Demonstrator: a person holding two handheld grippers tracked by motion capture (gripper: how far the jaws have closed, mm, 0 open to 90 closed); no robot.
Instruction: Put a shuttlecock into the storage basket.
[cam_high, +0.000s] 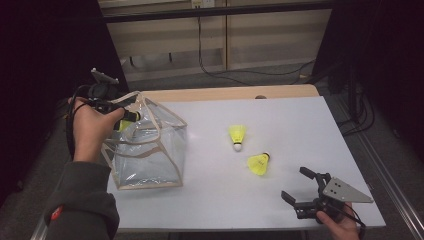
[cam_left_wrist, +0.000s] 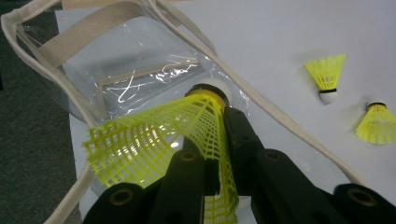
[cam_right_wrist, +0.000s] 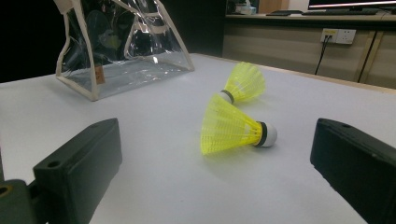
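A clear plastic bag (cam_high: 150, 150) with beige trim stands open at the table's left. My left gripper (cam_high: 131, 116) reaches into its mouth from the left, shut on a yellow shuttlecock (cam_high: 123, 124). In the left gripper view the black jaws (cam_left_wrist: 212, 135) pinch the mesh skirt of that shuttlecock (cam_left_wrist: 154, 140), and its cork points down into the bag (cam_left_wrist: 140, 70). Two more yellow shuttlecocks (cam_high: 237, 135) (cam_high: 259, 163) lie on the white table. My right gripper (cam_high: 296, 183) stands open at the front right, its jaws wide apart with the nearer shuttlecock (cam_right_wrist: 231, 126) ahead of them, untouched.
The white table (cam_high: 280, 115) ends in a wooden strip at the far side. Cables (cam_high: 225, 75) run over the floor behind it, below a pale cabinet. The bag (cam_right_wrist: 121, 51) stands beyond the farther shuttlecock (cam_right_wrist: 245, 81) in the right gripper view.
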